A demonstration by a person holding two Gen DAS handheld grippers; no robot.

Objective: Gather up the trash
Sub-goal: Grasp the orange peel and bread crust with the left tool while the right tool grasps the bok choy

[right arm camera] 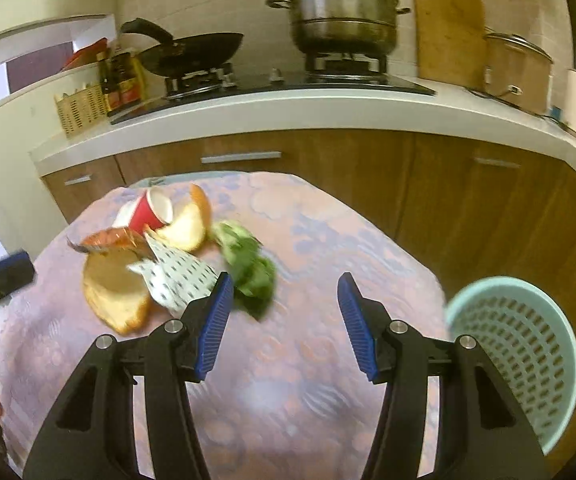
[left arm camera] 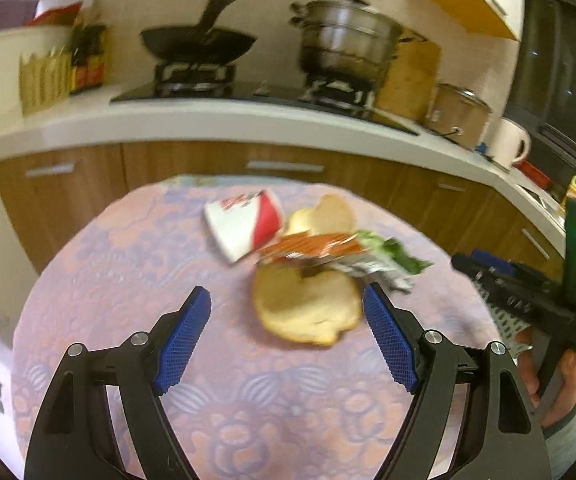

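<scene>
- Your left gripper (left arm camera: 287, 318) is spread wide and empty; the bread (left arm camera: 307, 307) lies just ahead between its tips, untouched.
- You're at the approach, nothing collected yet. Next: lower onto one piece and pinch it.
- The trash sits heaped: cup (left arm camera: 244, 222), orange wrapper (left arm camera: 312, 246), greens (right arm camera: 250, 270).
- Your right gripper (right arm camera: 285, 306) is half spread, empty; the greens are at its left tip, the basket (right arm camera: 516, 356) is right of it.

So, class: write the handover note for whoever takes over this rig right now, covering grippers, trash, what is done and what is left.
Left gripper: open, empty, above the table.
Right gripper: open, empty.
Trash heaped on the table: paper cup, two bread slices, orange wrapper, dotted paper, greens.
Basket: at the table's right side; no trash seen in it.
Done: nothing visible. Left: everything.
</scene>
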